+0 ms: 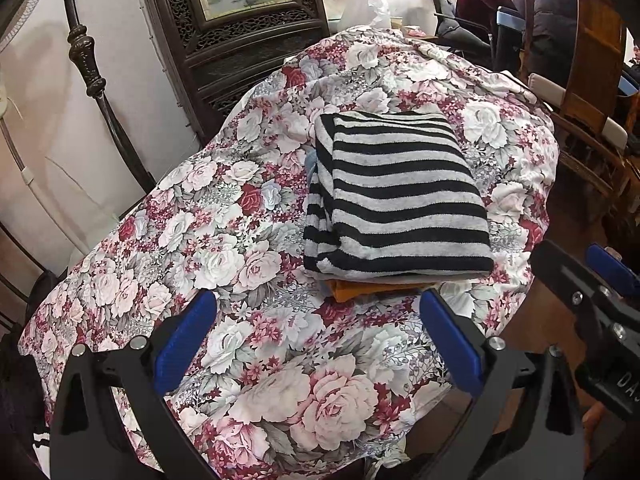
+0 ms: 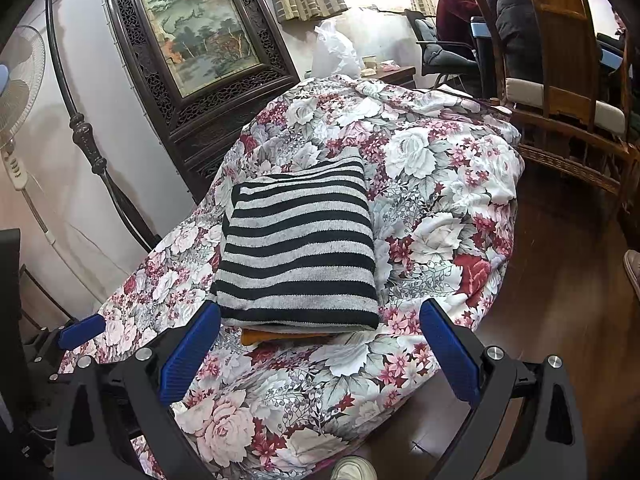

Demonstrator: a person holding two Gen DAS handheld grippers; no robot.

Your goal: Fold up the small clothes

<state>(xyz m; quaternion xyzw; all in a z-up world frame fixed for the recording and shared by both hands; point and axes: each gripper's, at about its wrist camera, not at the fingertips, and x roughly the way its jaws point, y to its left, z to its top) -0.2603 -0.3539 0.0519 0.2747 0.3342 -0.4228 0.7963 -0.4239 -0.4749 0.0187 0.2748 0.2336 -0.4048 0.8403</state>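
Striped black-and-grey garment [image 1: 396,196] lies folded mid-frame on an orange cloth [image 1: 368,290], atop the floral cover [image 1: 224,240]. Left gripper [image 1: 318,336] and right gripper [image 2: 320,350] gape wide at the frame bottom, holding nothing.

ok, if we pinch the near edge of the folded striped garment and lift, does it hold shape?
Probably not. The striped garment looks like soft knit folded in layers, so a one-edge lift would likely let it droop and unfold. It rests on an orange item over the floral cover; pushing may drag that along. Both grippers are open, clear of it.
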